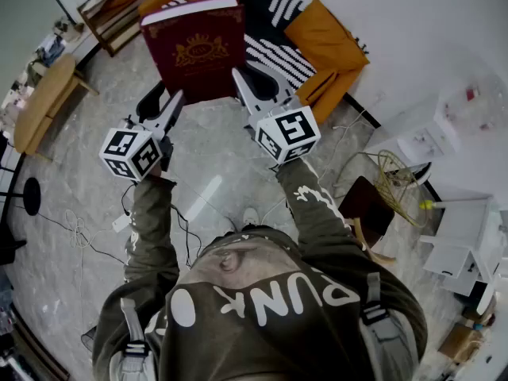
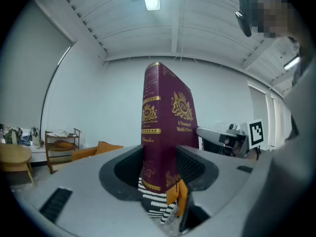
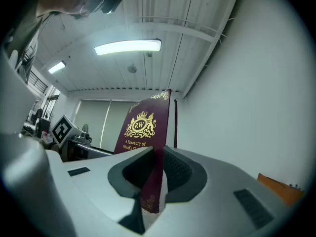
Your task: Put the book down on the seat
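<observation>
A thick maroon book (image 1: pixel 194 50) with a gold crest is held up in the air, upright, over an orange armchair (image 1: pixel 337 54) whose seat carries a black-and-white striped cushion (image 1: pixel 278 50). My left gripper (image 1: pixel 171 111) is shut on the book's lower left corner, its jaws spread wide across the thick spine (image 2: pixel 150 147). My right gripper (image 1: pixel 248 94) is shut on the lower right corner, pinching the cover edge (image 3: pixel 153 181). In the left gripper view the striped cushion (image 2: pixel 155 204) and orange chair show below the book. The book hides part of the seat.
A wooden shelf unit (image 1: pixel 115 10) stands at the far left beside the armchair. A round wooden table (image 1: pixel 40 98) is on the left. Cables (image 1: pixel 79 228) trail over the grey floor. A dark stool (image 1: pixel 369 205), a wire basket (image 1: pixel 393 177) and white furniture (image 1: pixel 468 228) crowd the right.
</observation>
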A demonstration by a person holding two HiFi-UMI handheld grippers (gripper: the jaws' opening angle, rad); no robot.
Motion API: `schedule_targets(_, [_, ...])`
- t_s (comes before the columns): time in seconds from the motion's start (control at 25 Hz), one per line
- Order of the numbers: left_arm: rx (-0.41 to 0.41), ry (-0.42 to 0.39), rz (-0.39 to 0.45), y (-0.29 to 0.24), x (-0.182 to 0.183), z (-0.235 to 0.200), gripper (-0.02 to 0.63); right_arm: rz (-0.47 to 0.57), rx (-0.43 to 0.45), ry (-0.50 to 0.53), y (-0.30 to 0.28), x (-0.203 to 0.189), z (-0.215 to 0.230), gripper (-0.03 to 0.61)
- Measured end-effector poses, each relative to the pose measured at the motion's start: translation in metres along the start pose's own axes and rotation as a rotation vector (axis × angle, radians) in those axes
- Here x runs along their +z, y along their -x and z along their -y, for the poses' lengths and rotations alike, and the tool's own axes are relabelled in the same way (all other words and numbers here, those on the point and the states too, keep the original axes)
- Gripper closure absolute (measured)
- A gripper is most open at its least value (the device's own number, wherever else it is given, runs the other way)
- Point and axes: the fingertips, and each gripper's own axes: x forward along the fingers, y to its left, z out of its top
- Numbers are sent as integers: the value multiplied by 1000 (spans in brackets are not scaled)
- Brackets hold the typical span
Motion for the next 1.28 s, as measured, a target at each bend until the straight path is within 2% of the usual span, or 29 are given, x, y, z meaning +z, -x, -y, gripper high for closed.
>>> schedule_targets(0.64, [-3,15,-13,-4,-8,-6,419,-21,10,-24,-5,-12,4,500])
schedule_targets(0.88, [21,18,-13,-5,-14,-8,419,-22,32,-28,-9,-17,6,500])
schedule_targets(1.28, [69,16,-53,-43,-17,-5,419,-28,68,-65,-16,-28,47,500])
